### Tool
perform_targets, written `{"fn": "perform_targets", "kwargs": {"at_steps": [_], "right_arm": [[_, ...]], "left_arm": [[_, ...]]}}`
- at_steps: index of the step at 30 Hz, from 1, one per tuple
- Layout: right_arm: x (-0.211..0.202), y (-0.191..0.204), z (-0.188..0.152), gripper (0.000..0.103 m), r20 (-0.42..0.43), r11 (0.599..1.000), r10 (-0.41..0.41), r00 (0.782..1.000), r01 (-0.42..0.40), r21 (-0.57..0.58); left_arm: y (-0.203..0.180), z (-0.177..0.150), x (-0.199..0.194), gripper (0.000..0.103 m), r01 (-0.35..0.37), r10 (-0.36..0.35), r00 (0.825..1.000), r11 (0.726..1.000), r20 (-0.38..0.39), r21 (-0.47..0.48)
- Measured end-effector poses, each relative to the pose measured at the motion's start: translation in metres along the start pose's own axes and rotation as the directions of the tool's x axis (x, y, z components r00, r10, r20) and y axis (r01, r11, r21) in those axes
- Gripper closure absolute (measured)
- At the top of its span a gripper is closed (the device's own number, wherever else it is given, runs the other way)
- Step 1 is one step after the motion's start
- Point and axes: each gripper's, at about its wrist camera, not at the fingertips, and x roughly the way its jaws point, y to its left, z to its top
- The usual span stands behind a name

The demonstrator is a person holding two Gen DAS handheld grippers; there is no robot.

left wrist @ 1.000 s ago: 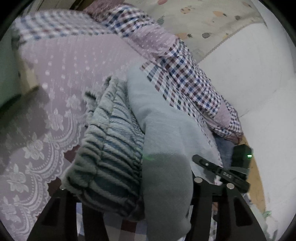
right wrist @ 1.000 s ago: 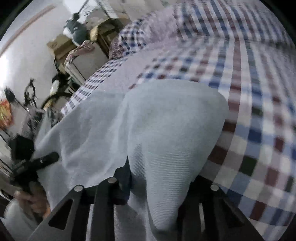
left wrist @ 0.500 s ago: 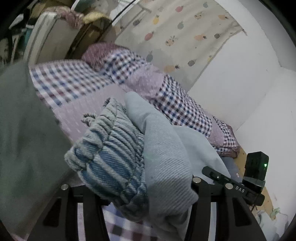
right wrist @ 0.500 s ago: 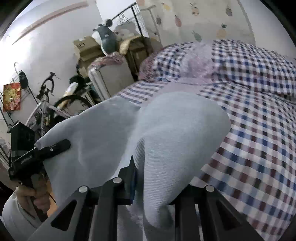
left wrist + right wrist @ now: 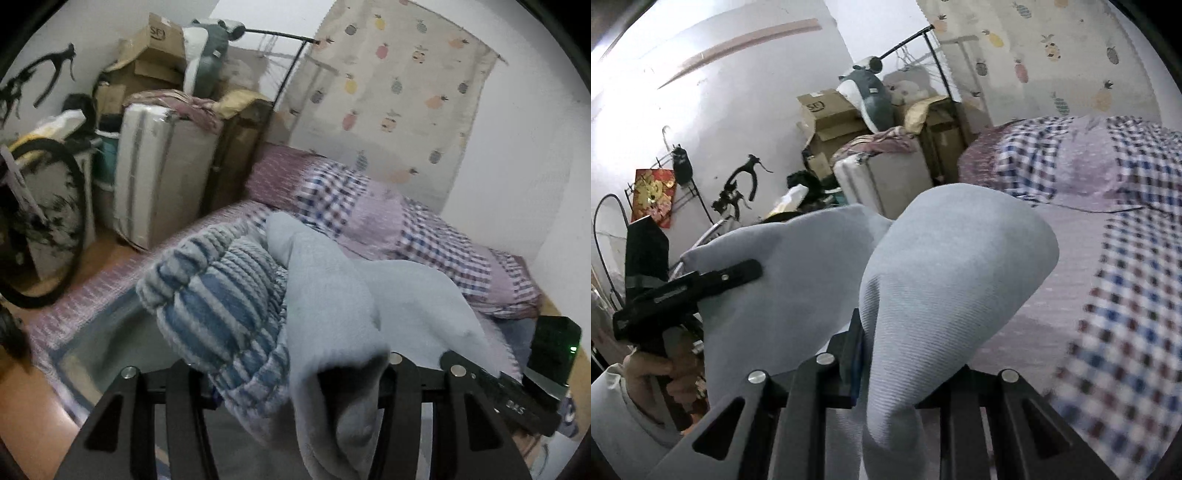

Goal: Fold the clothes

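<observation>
A light blue-grey garment (image 5: 332,295) with a blue-striped ribbed band (image 5: 221,302) hangs between my two grippers above the checked bed (image 5: 424,236). My left gripper (image 5: 291,373) is shut on a bunch of the band and the plain cloth. In the right wrist view my right gripper (image 5: 894,354) is shut on a rounded fold of the same garment (image 5: 960,266). The cloth stretches left to the left gripper (image 5: 731,275), held in a hand (image 5: 646,373). The right gripper (image 5: 480,376) shows at the lower right of the left wrist view, its tip against the cloth.
The checked bed (image 5: 1126,295) runs along the right wall under a fruit-print curtain (image 5: 399,92). Beyond its head stand a white suitcase (image 5: 159,177), cardboard boxes (image 5: 155,55) and a clothes rail (image 5: 280,74). A bicycle wheel (image 5: 40,221) stands on the wood floor at the left.
Both grippers have risen with the garment still held. The views swung up from the bed surface to the room, and the cloth now hangs off the bed.
</observation>
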Motion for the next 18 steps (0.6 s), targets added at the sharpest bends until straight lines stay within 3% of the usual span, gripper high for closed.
{"fn": "perform_targets", "kwargs": {"at_steps": [4,7,11,16,18], "right_arm": [[0.035,0.024,-0.014,0.084,0.003,1.0,-0.012,1.0,0.012,0.006],[0.065,0.03,-0.031,0.084,-0.011,0.999,-0.045,0.999,0.046,0.009],[0.1,0.015,-0.058,0.083,-0.072,0.993,-0.102,0.992,0.105,0.046],[0.097,-0.013,-0.072,0.062,-0.113,0.993,-0.107,0.988,0.113,0.045],[0.088,-0.019,-0.076,0.055,-0.115,0.995,-0.091,0.989,0.095,0.029]], "left_arm": [[0.04,0.007,0.004,0.046,-0.051,0.05,0.998,0.997,0.024,0.051],[0.067,-0.002,0.022,0.045,-0.049,0.047,0.998,0.995,0.03,0.091],[0.114,-0.028,0.059,0.041,-0.065,0.065,0.997,0.998,-0.039,0.014],[0.168,-0.049,0.064,0.02,-0.006,-0.006,0.995,0.993,-0.096,-0.12],[0.177,-0.052,0.058,0.017,0.0,-0.018,0.993,0.989,-0.12,-0.148]]}}
